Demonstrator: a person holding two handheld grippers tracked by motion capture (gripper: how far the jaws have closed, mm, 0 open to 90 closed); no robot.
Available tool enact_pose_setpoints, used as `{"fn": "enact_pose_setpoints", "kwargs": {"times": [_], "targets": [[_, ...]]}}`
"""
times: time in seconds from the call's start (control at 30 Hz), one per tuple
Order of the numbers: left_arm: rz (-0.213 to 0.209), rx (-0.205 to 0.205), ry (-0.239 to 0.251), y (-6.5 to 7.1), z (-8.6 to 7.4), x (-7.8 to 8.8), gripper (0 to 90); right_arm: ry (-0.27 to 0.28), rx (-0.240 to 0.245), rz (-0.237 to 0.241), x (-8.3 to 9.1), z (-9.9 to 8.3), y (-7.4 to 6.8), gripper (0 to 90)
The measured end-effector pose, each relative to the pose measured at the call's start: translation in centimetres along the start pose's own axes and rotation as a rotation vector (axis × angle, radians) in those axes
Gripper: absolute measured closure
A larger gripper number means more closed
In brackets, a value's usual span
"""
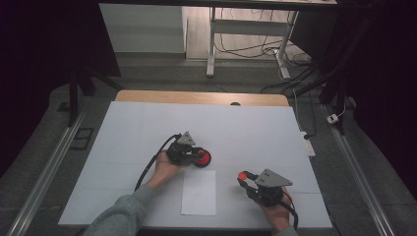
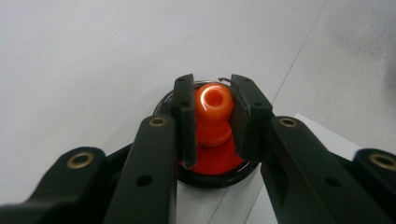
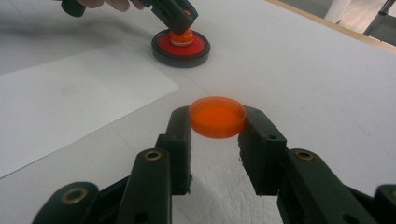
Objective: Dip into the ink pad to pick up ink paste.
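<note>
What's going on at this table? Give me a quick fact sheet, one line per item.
Left gripper: shut on the orange knob of a round red stamp pad with a black rim
Right gripper: shut on an orange round cap, held just above the table
White paper sheet: lies flat between the two hands, near the front edge
Table: covered in white, wooden edge at the far side
Person: two hands, grey sleeve on the left arm
</note>
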State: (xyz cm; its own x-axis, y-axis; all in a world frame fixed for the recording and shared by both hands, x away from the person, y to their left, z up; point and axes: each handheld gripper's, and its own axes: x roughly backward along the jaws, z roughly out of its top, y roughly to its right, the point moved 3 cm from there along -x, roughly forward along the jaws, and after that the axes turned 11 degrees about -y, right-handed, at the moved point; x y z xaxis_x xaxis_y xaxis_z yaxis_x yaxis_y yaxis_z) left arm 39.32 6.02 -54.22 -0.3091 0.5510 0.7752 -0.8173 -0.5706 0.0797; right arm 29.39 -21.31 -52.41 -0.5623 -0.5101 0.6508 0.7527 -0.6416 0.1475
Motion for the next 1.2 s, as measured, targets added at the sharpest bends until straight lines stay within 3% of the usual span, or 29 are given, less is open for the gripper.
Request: {"fn": "enact_pose_setpoints", "kwargs": {"times": [0.27, 1.2], "targets": [[0.034, -0.011, -0.001, 0.4, -0.02, -0.14, 72.2, 0.005, 0.0, -0.001, -0.09, 0.06, -0.11, 64.3], [0.057, -0.017, 0.018, 0.68, -0.27, -0.24, 72.4, 0.007, 0.001, -0.001, 0.03, 0.14, -0.36, 64.4]]}}
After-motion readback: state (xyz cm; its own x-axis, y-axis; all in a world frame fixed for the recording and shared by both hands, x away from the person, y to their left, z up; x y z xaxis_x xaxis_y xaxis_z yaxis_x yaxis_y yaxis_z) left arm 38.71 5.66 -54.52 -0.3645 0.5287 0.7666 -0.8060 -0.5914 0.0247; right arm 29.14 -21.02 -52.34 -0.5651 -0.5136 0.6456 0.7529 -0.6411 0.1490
